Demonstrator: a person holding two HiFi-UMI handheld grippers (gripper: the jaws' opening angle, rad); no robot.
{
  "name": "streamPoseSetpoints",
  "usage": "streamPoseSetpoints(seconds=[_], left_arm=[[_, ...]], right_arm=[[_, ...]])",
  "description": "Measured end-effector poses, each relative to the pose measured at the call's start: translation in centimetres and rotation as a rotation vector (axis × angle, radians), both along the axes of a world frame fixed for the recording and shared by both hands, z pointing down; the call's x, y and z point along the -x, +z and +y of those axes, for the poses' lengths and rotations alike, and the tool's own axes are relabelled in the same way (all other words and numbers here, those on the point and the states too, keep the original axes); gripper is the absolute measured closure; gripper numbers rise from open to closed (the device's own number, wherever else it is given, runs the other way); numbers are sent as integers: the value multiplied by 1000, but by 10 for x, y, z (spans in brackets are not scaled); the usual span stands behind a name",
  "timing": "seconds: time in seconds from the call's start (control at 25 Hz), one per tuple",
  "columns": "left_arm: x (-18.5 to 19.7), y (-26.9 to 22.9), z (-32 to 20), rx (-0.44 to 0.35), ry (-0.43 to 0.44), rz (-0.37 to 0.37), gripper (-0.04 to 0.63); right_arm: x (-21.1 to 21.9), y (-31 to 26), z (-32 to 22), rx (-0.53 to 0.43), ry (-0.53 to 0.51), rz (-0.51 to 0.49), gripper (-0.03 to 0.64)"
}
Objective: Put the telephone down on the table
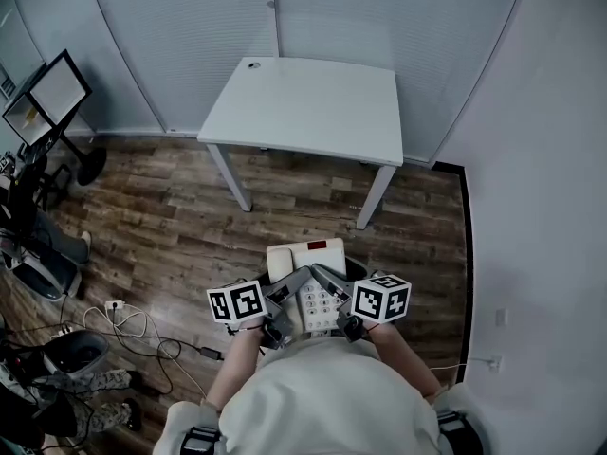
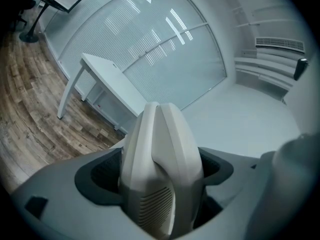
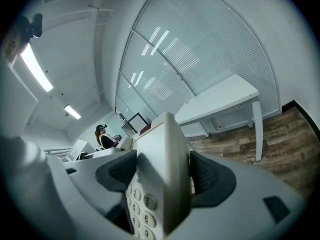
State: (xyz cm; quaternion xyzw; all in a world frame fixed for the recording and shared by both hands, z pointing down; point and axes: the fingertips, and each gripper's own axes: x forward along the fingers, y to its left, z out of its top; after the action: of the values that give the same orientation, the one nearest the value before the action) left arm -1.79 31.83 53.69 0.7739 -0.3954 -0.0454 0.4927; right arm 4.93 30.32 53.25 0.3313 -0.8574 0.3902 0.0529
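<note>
As the head camera sees it: telephone [image 1: 308, 287] carried low in front of the person [image 1: 322, 401], above wood floor [image 1: 171, 226], well short of the white counter [image 1: 303, 102].
Left tongs [image 1: 287, 292], right tongs [image 1: 332, 287]: one on each side of the phone, a hold that likely keeps it level.
Left gripper view: pads clenched on the telephone's [image 2: 160, 169] side; counter [image 2: 107, 79] far ahead.
Right gripper view: pads clamped on the edge beside the keypad [image 3: 140, 204]; counter [image 3: 220, 101] beyond.
Next, I'd judge: carry it forward, lower it flat, let go.
</note>
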Motion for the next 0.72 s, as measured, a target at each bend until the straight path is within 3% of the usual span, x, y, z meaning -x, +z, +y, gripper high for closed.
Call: streamPoseSetpoints(seconds=[0.72], left_arm=[[-22,6,-35,17,-36,4,150]], right_arm=[[-21,7,-37,22,-36,-3,290]])
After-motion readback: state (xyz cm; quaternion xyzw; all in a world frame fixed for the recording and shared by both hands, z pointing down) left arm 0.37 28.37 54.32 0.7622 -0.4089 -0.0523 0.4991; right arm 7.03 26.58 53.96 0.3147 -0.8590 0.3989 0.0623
